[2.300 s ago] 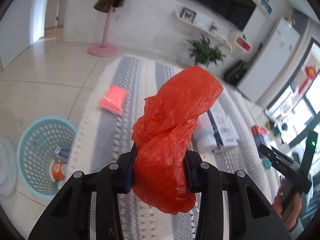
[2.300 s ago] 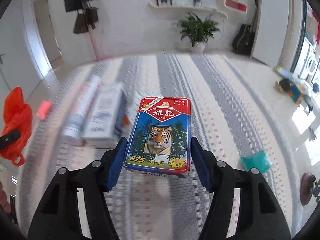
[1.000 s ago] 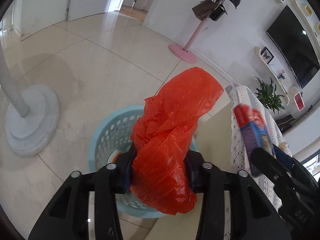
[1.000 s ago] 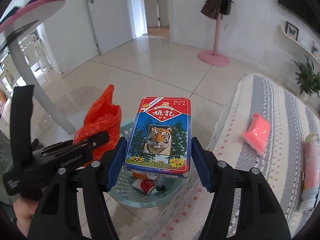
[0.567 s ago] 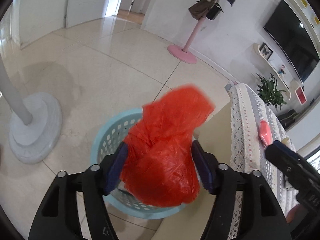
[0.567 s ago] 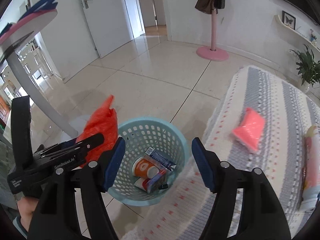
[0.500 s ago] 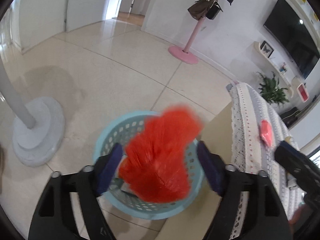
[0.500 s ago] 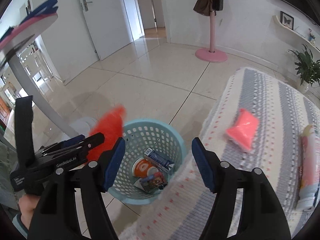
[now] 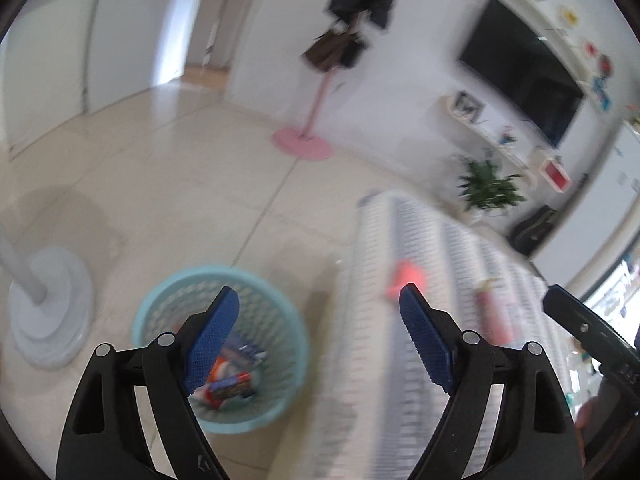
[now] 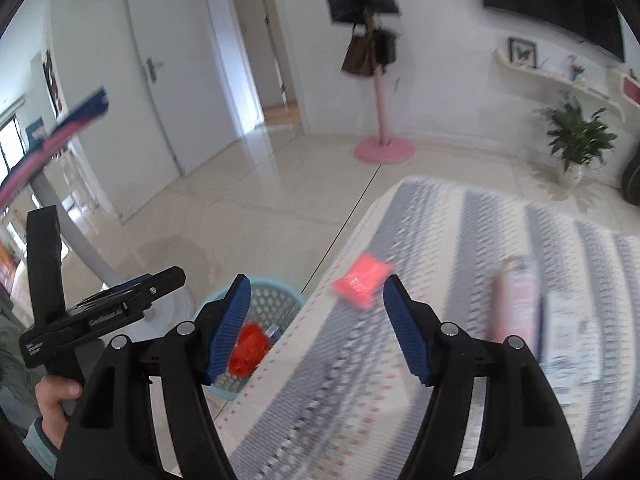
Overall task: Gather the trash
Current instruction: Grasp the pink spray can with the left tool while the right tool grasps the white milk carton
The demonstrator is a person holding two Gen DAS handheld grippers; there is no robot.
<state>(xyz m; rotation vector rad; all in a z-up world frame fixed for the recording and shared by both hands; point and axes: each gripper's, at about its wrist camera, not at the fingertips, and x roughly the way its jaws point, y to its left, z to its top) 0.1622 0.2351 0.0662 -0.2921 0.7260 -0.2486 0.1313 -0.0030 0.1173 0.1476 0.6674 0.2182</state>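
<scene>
A light blue mesh trash basket (image 9: 256,292) stands on the floor beside the striped table; it also shows in the right wrist view (image 10: 280,294). Inside it lie a card box and cup (image 9: 232,378) and the red plastic bag (image 10: 250,346). My left gripper (image 9: 320,344) is open and empty above the basket and table edge. My right gripper (image 10: 316,328) is open and empty over the table's near corner. A pink packet (image 10: 362,280) lies on the cloth just ahead of it, blurred in the left wrist view (image 9: 406,278).
A pink and white tube (image 10: 516,300) and a white box (image 10: 568,340) lie on the striped cloth (image 10: 460,240) to the right. A white stand base (image 9: 52,312) is left of the basket. A pink coat rack (image 10: 382,148) and a plant (image 10: 576,144) stand by the wall.
Both grippers have opened: the red bag and the card box dropped into the basket. Both views have swung up and right toward the table.
</scene>
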